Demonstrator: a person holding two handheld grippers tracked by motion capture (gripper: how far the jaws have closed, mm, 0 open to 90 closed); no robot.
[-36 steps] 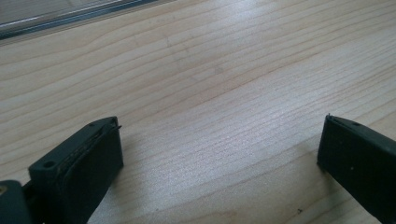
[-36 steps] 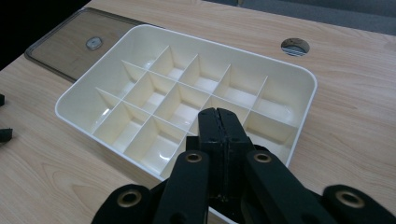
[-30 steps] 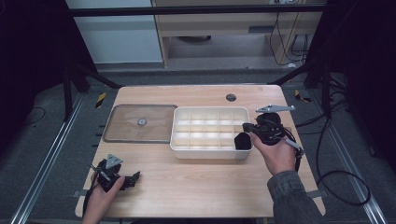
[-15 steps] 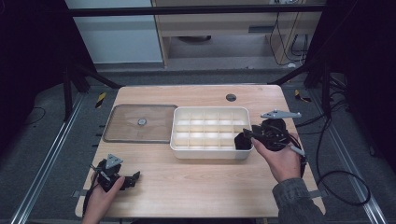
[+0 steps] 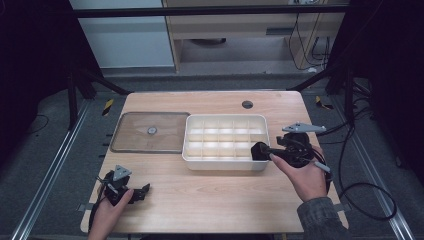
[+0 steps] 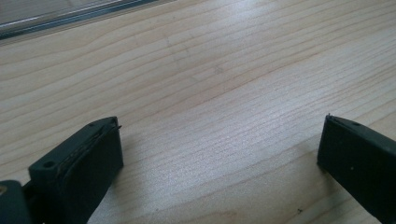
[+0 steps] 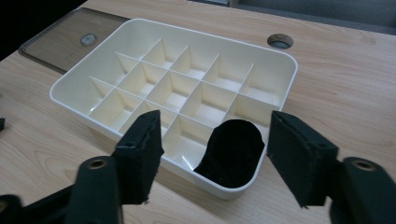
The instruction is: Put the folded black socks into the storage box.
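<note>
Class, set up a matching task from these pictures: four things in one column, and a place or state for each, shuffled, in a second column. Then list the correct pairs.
Things
1. black piece
2. clear lid
3. white divided tray
4. left claw

Places or states
A. flat on the table, left of the tray
B. in the tray's near right corner compartment
C. open over bare wood at the table's near left
D. mid-table, its other compartments vacant

Pairs: 1-B, 2-A, 3-D, 4-C

The right claw has just been opening; the black piece stands between its jaws, untouched by the pads.
</note>
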